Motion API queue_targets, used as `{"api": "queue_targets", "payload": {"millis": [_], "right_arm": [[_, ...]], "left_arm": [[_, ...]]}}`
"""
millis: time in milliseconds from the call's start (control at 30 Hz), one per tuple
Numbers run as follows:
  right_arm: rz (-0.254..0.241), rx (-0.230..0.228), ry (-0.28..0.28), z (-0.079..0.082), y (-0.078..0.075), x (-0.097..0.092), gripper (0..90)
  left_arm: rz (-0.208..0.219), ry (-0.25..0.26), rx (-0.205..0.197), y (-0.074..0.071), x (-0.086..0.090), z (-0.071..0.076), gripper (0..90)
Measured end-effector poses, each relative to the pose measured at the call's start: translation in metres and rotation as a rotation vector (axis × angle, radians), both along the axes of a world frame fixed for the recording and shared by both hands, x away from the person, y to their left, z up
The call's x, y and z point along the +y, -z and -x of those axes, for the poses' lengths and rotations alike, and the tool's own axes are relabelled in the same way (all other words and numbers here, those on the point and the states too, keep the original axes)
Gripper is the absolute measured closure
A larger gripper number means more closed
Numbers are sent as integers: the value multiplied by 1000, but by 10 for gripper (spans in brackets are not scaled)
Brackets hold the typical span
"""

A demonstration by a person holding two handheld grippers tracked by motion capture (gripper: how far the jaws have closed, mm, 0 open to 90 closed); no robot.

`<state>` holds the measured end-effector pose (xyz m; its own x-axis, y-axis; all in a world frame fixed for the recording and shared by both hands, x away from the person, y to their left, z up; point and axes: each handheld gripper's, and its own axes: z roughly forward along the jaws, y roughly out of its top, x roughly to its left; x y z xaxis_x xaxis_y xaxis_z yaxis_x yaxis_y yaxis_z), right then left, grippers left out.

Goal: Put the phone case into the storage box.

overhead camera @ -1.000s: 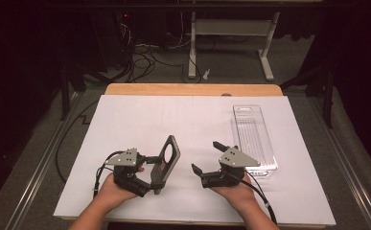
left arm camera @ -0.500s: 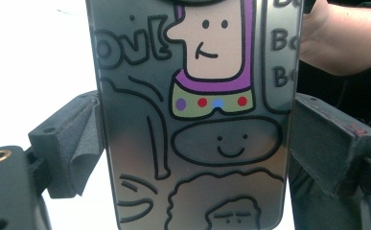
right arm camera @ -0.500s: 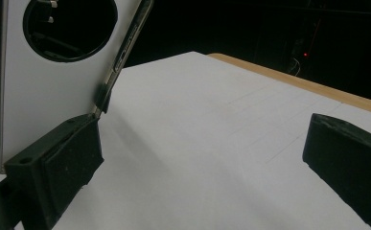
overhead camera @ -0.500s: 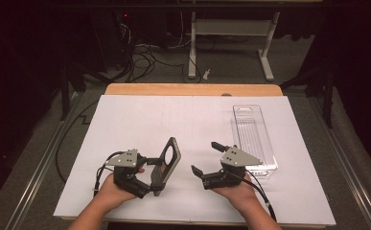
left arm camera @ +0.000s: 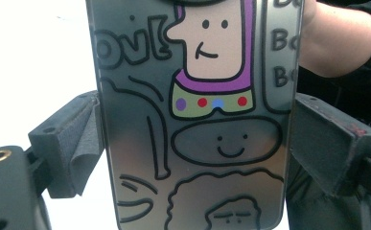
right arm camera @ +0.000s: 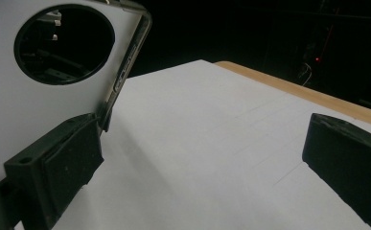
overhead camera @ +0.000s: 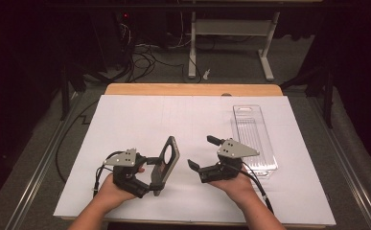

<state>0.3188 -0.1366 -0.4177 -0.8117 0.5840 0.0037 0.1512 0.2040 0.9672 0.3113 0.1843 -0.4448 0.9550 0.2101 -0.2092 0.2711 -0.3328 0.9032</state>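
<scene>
A phone case [overhead camera: 167, 157] stands on its long edge on the white sheet [overhead camera: 140, 120], held upright by my left gripper [overhead camera: 156, 176], which is shut on its two sides. In the left gripper view the case [left arm camera: 197, 120] shows a grey back with cartoon drawings, and both pads [left arm camera: 77, 139] press against it. My right gripper [overhead camera: 201, 152] rests to the right of the case, apart from it, open and with nothing between its fingers. In the right gripper view [right arm camera: 212, 153] the case's pale inner face [right arm camera: 53, 103], with a round camera hole, stands at the left.
A clear plastic package shell [overhead camera: 253, 139] lies on the sheet at the right, just behind my right hand. The table's wooden far edge [overhead camera: 192, 89] borders a dark floor with cables and a stand's legs [overhead camera: 231, 52].
</scene>
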Motion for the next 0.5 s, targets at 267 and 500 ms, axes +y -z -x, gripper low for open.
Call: {"api": "queue_targets", "payload": {"millis": [267,500], "right_arm": [[-24,14,-67,7,-1,1,1],[-30,35,-116,12,-1,4,1]], "left_arm": [[2,10,-2,-1,0,2,128],[-2,25,-4,-2,-2,4,128]]}}
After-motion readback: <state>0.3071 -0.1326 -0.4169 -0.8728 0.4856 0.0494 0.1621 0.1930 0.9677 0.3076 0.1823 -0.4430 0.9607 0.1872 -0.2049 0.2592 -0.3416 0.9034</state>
